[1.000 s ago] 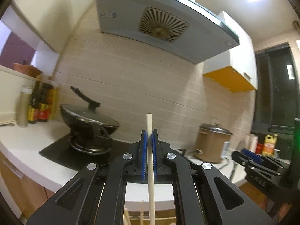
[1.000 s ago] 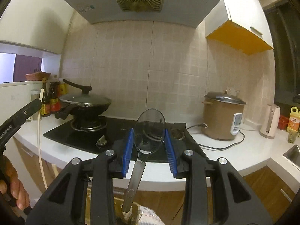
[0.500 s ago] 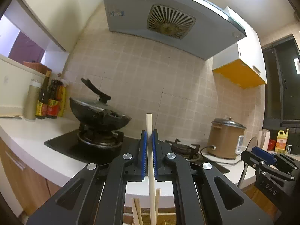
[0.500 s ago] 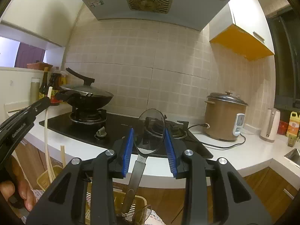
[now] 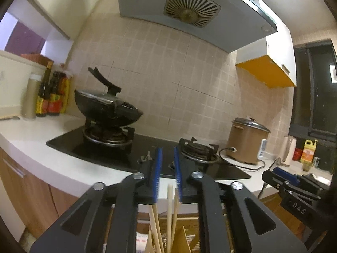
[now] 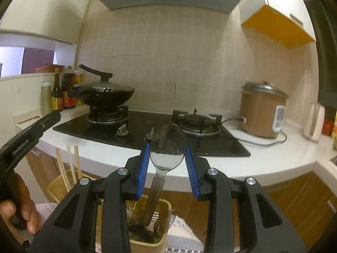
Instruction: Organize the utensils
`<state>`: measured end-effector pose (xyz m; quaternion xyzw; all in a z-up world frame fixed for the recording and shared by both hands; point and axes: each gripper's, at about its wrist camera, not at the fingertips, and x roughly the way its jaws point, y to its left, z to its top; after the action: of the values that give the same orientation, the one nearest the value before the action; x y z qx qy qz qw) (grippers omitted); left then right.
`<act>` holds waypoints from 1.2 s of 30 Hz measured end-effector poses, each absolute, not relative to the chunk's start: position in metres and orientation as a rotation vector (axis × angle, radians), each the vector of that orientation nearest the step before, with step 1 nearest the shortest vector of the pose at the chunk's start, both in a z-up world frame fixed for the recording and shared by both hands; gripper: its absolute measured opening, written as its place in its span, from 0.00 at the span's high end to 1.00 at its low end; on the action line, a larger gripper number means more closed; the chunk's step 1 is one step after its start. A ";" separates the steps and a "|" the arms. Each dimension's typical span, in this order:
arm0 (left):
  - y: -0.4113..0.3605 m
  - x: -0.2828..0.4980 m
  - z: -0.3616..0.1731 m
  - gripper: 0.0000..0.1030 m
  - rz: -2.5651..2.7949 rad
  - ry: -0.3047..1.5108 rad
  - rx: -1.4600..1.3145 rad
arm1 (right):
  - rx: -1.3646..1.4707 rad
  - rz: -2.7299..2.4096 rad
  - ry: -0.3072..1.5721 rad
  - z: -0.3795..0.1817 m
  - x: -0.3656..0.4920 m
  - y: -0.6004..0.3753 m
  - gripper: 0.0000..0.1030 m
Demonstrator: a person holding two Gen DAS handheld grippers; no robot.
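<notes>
Below — chopsticks [image 5: 169, 215] in holder [image 6: 55, 186]

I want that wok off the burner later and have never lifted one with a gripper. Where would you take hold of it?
Probably by the wok's long dark side handle, which sticks out toward the sauce bottles. Come in level from that bottle side, jaws closing across the handle. The round bowl and domed lid offer no flat faces to pinch.

Home kitchen: gas hob [image 5: 147, 147], wok [image 5: 105, 105], extractor hood [image 5: 189, 10].
</notes>
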<state>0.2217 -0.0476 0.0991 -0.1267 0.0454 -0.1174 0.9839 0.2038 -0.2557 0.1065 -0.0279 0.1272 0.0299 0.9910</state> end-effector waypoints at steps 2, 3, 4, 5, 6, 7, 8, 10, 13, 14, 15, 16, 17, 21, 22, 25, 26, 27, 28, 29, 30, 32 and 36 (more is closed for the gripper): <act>-0.040 0.212 0.106 0.68 -0.247 0.094 -0.279 | -0.035 0.066 0.267 0.112 0.196 -0.261 0.69; -0.037 0.207 0.110 0.64 -0.252 0.092 -0.285 | -0.026 0.073 0.273 0.114 0.194 -0.263 0.63; -0.036 0.203 0.113 0.59 -0.258 0.090 -0.289 | -0.013 0.078 0.276 0.117 0.188 -0.266 0.57; -0.033 0.194 0.119 0.58 -0.269 0.090 -0.289 | -0.009 0.077 0.275 0.120 0.183 -0.267 0.48; -0.033 0.189 0.123 0.58 -0.274 0.090 -0.285 | -0.008 0.076 0.274 0.123 0.178 -0.268 0.47; -0.032 0.181 0.128 0.57 -0.275 0.089 -0.273 | -0.010 0.082 0.276 0.127 0.171 -0.267 0.47; -0.032 0.175 0.133 0.56 -0.275 0.089 -0.264 | -0.010 0.085 0.277 0.130 0.164 -0.267 0.47; -0.031 0.158 0.142 0.50 -0.283 0.095 -0.250 | -0.009 0.090 0.273 0.137 0.150 -0.266 0.47; -0.030 0.133 0.153 0.37 -0.276 0.100 -0.223 | -0.010 0.112 0.275 0.143 0.122 -0.261 0.47; -0.030 0.125 0.156 0.34 -0.272 0.101 -0.213 | -0.014 0.117 0.278 0.143 0.114 -0.258 0.47; -0.030 0.115 0.158 0.33 -0.271 0.107 -0.199 | -0.019 0.120 0.279 0.142 0.107 -0.256 0.47; -0.030 0.105 0.159 0.29 -0.272 0.119 -0.188 | -0.029 0.121 0.283 0.141 0.096 -0.253 0.47; -0.031 0.095 0.159 0.26 -0.272 0.132 -0.177 | -0.034 0.122 0.286 0.138 0.087 -0.249 0.47; -0.031 0.060 0.152 0.19 -0.264 0.171 -0.134 | -0.022 0.144 0.302 0.122 0.050 -0.239 0.43; -0.031 0.053 0.150 0.17 -0.262 0.174 -0.127 | -0.018 0.146 0.304 0.118 0.045 -0.238 0.43; -0.032 0.031 0.138 0.14 -0.217 0.181 -0.089 | -0.011 0.139 0.304 0.104 0.028 -0.233 0.43; -0.034 0.022 0.130 0.12 -0.189 0.175 -0.070 | -0.007 0.137 0.305 0.099 0.025 -0.232 0.42; -0.035 0.019 0.126 0.11 -0.175 0.171 -0.060 | -0.005 0.131 0.306 0.093 0.024 -0.231 0.40; -0.036 0.015 0.117 0.08 -0.149 0.168 -0.047 | -0.003 0.124 0.307 0.088 0.023 -0.231 0.39; -0.036 0.015 0.111 0.08 -0.130 0.168 -0.044 | -0.001 0.120 0.306 0.085 0.022 -0.231 0.37; -0.036 0.015 0.107 0.08 -0.120 0.170 -0.045 | 0.003 0.114 0.302 0.080 0.023 -0.231 0.36; -0.034 0.018 0.094 0.08 -0.095 0.166 -0.060 | 0.006 0.081 0.283 0.070 0.023 -0.230 0.34; -0.027 0.031 0.069 0.08 -0.064 0.177 -0.124 | 0.016 0.033 0.250 0.048 0.025 -0.232 0.33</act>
<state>0.0313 -0.0273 0.0691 -0.0617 0.0885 -0.0317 0.9937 0.0249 -0.2321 0.0484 0.0079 0.1245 0.0165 0.9921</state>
